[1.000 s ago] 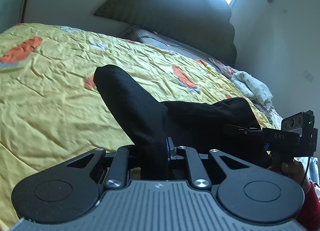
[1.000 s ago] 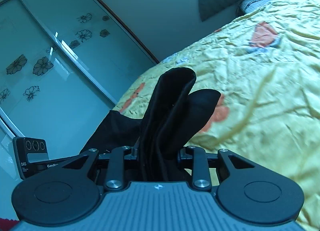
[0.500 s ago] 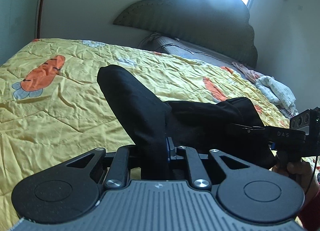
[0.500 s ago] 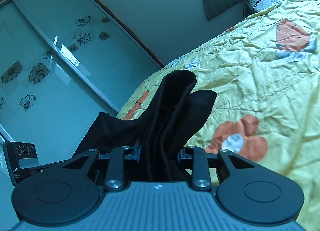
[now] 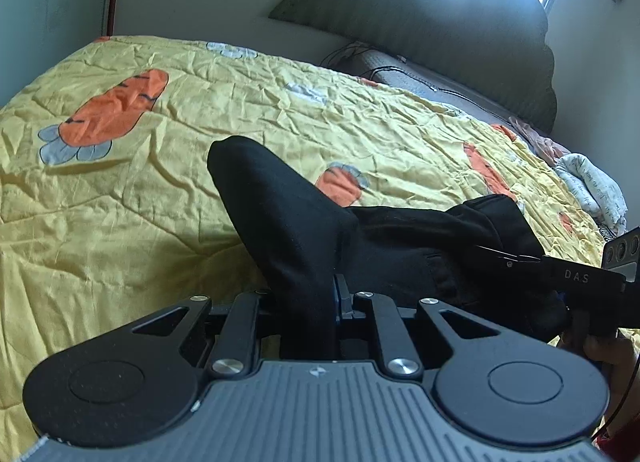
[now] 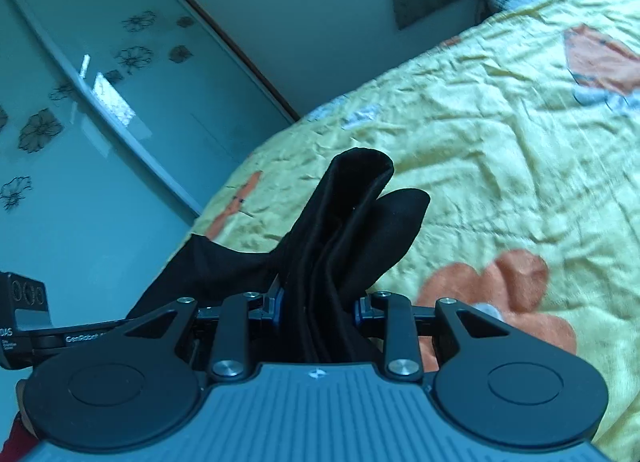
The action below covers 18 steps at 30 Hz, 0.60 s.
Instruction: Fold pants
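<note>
Pants [image 5: 296, 222]: black; held up off the bed between both grippers, the cloth stretched from one to the other. One folded end stands up out of each gripper.
Left gripper [image 5: 316, 298]: jaws closed tight on a thick bunch of the pants; a rounded fold of cloth rises from the jaws up and to the left.
Right gripper [image 6: 318, 306]: jaws closed on several stacked layers of the pants, cloth filling the gap between the blue pads; two rounded lobes stick up beyond the jaws. In the left view its body shows at the right edge, marked "DAS", with cloth running into it.
Pants, right view [image 6: 348, 222]: a sheet of cloth slopes down left from the jaws toward the left gripper's body at the left edge.
Hand [image 5: 600, 346]: partly seen under the right gripper; red sleeve at the corner.
Bed [image 5: 120, 202]: yellow creased quilt with orange carrot prints, below and beyond the pants.
Headboard [image 5: 440, 22]: dark, scalloped, at the far end under a bright window.
Bundle [image 5: 592, 186]: pale cloth at the bed's far right edge.
Wardrobe [image 6: 80, 122]: glass sliding doors with flower prints, beside the bed.
</note>
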Motion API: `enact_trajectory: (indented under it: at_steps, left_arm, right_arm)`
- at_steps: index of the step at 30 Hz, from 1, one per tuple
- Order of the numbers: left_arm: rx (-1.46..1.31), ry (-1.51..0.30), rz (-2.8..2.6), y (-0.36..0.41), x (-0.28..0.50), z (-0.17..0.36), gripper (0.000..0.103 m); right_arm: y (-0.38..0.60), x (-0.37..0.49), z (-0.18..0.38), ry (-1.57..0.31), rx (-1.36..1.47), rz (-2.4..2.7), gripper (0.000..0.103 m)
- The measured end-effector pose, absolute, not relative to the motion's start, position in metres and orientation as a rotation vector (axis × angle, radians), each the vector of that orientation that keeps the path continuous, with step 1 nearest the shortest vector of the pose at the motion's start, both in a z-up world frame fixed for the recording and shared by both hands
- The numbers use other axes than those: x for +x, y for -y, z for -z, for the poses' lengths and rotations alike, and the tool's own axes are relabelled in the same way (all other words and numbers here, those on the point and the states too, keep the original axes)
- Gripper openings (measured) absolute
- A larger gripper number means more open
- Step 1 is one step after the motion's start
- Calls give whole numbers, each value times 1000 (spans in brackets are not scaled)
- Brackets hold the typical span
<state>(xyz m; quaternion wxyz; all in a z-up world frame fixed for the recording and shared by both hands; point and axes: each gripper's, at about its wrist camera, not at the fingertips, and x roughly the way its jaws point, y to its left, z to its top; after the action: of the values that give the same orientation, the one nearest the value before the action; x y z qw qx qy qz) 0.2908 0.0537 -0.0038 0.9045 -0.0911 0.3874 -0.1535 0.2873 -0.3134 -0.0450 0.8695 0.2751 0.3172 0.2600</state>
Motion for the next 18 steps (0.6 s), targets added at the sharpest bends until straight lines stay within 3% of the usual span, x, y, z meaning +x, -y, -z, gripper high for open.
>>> enact_trajectory:
  at_steps: [3, 4, 5, 7, 11, 18]
  left_arm:
    - [-197, -816, 315, -55, 292, 9, 17]
    - [-201, -823, 310, -55, 291, 10, 21]
    - [-201, -830, 297, -56, 292, 12, 41]
    - [-187, -832, 253, -58, 290, 15, 54]
    - [-172, -824, 133, -73, 278, 16, 68]
    - [-169, -796, 67, -79, 233, 3, 71]
  right_arm:
    - [316, 287, 53, -678, 590, -527, 34]
    - [316, 286, 54, -684, 582, -512, 40]
    - [316, 284, 53, -687, 564, -488, 49]
    - [316, 279, 52, -681, 515, -447, 52]
    - [323, 259, 41, -640, 454, -361, 53]
    - [310, 205, 9, -475, 308, -348, 55]
